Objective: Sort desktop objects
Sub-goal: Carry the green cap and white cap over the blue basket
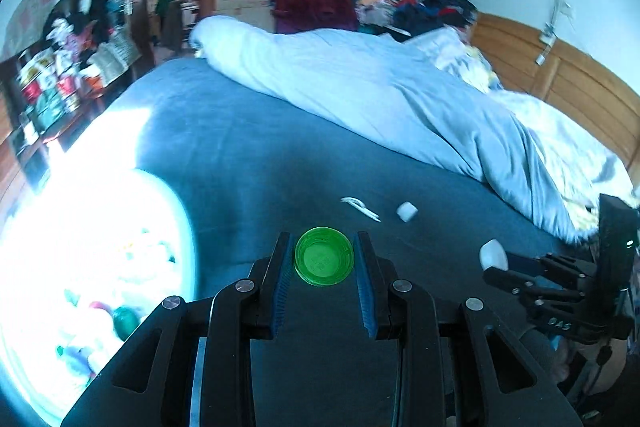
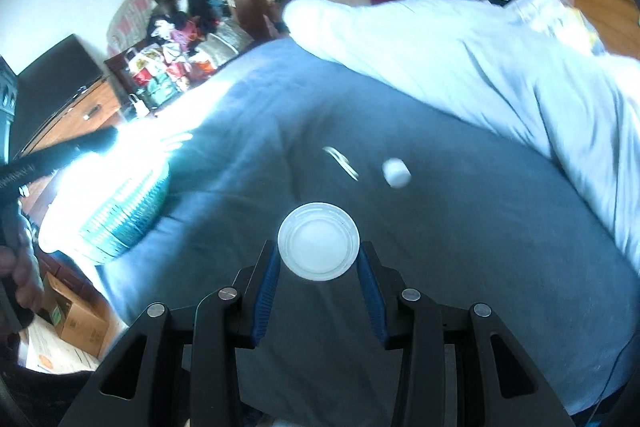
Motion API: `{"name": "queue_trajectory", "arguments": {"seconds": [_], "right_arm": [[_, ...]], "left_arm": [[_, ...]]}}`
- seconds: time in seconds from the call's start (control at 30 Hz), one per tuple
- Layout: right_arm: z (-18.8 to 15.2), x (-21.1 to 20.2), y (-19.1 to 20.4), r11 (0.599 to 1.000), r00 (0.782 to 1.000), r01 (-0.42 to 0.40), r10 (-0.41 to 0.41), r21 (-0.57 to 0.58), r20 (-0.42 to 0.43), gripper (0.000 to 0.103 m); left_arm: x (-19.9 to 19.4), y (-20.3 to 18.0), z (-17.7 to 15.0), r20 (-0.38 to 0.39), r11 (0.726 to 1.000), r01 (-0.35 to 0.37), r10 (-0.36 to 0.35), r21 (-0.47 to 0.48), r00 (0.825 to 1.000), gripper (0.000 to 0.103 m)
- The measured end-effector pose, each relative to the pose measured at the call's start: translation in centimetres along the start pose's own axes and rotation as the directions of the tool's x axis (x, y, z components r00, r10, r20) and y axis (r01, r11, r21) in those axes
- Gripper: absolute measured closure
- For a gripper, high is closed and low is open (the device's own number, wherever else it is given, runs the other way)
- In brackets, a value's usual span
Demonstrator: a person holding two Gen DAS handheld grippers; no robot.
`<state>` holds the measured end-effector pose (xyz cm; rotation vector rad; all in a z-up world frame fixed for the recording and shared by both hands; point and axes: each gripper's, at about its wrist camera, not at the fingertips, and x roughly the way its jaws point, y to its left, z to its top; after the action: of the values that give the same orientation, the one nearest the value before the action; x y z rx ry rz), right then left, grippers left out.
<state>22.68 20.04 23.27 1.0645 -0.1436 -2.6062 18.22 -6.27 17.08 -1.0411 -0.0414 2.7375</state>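
Left wrist view
- Left gripper (image 1: 324,261): jaws closed down on a green cap (image 1: 324,256), pads pressing its rim on both sides, carried above the blue bedsheet (image 1: 248,155).
- Landmark: the basket (image 1: 96,267), to the left of the green cap, blown out by sunlight.
- Risk: the green cap is pinched only at its round edge near the fingertips; a tilt or a jolt could, I judge, let it pivot out and drop on the sheet short of the basket.
- Left behind: a white clip (image 1: 360,209) and a small white cylinder (image 1: 407,211) lie on the sheet, well to the right of the basket.
- Hard to see: the basket's contents are washed out to pale blobs; its rim cannot be traced.

Right wrist view
- Right gripper (image 2: 319,258): narrowed onto a white lid (image 2: 319,246), which sits between the fingertips, open face to the camera.
- Basket (image 2: 120,219): teal woven wall, left of and below the white lid, well apart from it.
- Risk: the lid is wide and smooth, gripped at its lower flanks only; it could slip forward, and glare may spoil the aim at the basket.
- Cut off: the basket's top is lost in glare; motion blur softens the clip and cylinder; a hand (image 2: 24,267) at the left edge is barely legible.
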Motion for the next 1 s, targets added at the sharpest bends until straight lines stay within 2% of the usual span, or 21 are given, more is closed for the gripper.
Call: {"name": "queue_trajectory", "arguments": {"seconds": [0.2,0.5,0.63,0.8,1.0], "right_arm": [[4.1,-0.6,4.4,0.997,0.998,-0.043,0.046,-0.072,0.044,0.06],[8.8,0.1,12.0,0.974,0.988,-0.12,0.137,-0.191,0.077,0.06],[10.0,1.1,15.4,0.959,0.981,-0.166,0.185,-0.229,0.063,0.06],[10.9,2.9,19.2,0.941,0.974,-0.211,0.226,-0.266,0.026,0.06],[12.1,5.4,23.4,0.914,0.962,-0.268,0.27,-0.305,-0.036,0.06]], "left_arm": [[-2.4,3.9,0.7,0.041,0.995,-0.073,0.076,-0.066,0.996,0.077],[-4.2,11.1,0.5,0.034,0.967,-0.147,0.158,-0.206,0.987,0.077],[-4.3,13.3,0.2,0.022,0.952,-0.18,0.191,-0.246,0.981,0.077],[-4.2,14.9,0.0,-0.009,0.937,-0.242,0.248,-0.252,0.969,0.077],[-3.2,17.2,-1.0,-0.078,0.926,-0.274,0.262,-0.259,0.962,0.077]]}}
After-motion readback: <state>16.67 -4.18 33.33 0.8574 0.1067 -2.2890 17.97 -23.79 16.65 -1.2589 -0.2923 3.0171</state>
